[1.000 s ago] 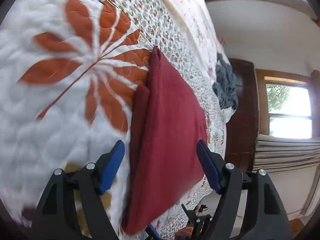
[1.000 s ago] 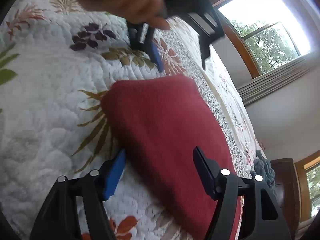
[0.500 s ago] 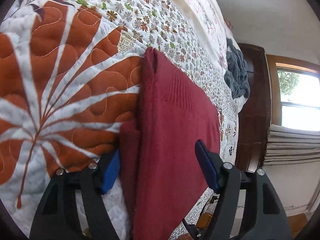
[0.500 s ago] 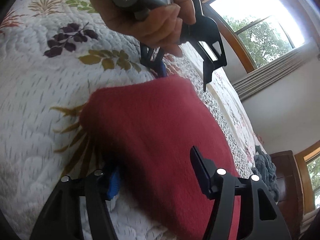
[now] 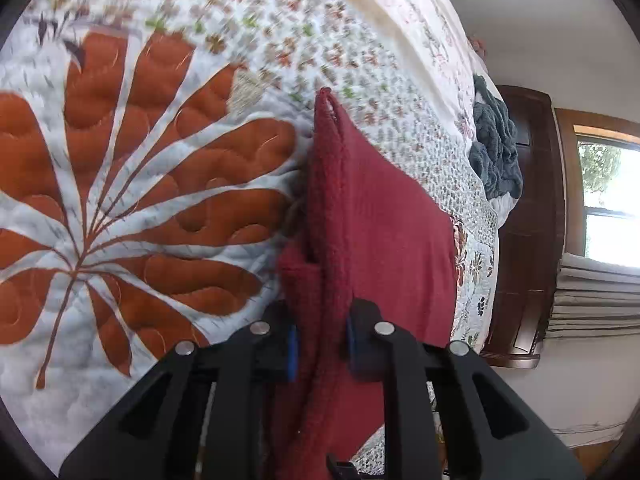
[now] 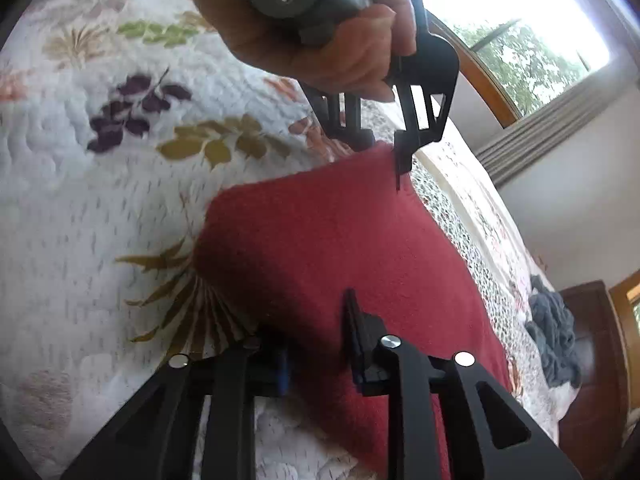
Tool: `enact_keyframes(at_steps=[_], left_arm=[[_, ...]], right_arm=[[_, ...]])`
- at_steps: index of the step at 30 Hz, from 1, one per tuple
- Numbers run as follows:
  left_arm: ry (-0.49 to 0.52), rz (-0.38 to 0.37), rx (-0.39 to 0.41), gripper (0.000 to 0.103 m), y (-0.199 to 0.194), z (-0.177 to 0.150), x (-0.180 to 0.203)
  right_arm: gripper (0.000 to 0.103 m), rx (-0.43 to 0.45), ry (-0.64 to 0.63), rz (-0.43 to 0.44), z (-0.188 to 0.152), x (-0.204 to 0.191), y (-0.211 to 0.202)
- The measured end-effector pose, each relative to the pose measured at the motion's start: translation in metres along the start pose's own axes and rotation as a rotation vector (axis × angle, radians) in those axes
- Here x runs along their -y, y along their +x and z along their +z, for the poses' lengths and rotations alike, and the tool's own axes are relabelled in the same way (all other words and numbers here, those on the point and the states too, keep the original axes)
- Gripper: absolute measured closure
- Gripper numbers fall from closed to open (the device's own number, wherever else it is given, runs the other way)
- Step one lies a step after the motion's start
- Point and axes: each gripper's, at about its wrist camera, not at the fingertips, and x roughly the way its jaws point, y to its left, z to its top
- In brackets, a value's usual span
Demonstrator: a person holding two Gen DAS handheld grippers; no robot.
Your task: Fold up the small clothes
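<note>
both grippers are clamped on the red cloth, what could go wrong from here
1. The left gripper pinches several bunched layers of the red cloth; an inner layer may slip free as it lifts.
2. The right gripper bites only the near edge, so the fold could come out uneven.
3. The cloth lies close to the quilt edge and might slide off.

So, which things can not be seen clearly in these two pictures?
- Left wrist: the near end of the red cloth is hidden behind the left gripper.
- Right wrist: the cloth's lower edge is cut off by the frame and the right gripper.
- Both: the quilt pattern is blurred.
</note>
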Motion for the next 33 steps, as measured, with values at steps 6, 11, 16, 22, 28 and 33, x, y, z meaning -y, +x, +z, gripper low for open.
enact_keyframes(at_steps=[6, 11, 16, 22, 28, 33], left_arm=[[0.034, 0.030, 0.032, 0.089, -0.018, -0.004, 0.041], [0.077, 0.047, 0.050, 0.089, -0.029, -0.011, 0.079], [0.118, 0.072, 0.067, 0.089, -0.039, -0.018, 0.121], [0.164, 0.109, 0.081, 0.089, -0.037, -0.028, 0.169], [0.199, 0.156, 0.088, 0.090, -0.027, -0.035, 0.208], [0.223, 0.192, 0.089, 0.090, -0.010, -0.039, 0.238]], right_arm=[[0.090, 0.034, 0.120, 0.017, 0.004, 0.029, -0.026], [0.093, 0.059, 0.219, 0.030, 0.003, 0.059, -0.046], [0.093, 0.085, 0.334, 0.051, -0.003, 0.093, -0.067], [0.094, 0.107, 0.463, 0.078, -0.015, 0.128, -0.084], [0.094, 0.125, 0.571, 0.101, -0.033, 0.162, -0.095], [0.094, 0.142, 0.677, 0.128, -0.055, 0.189, -0.099]])
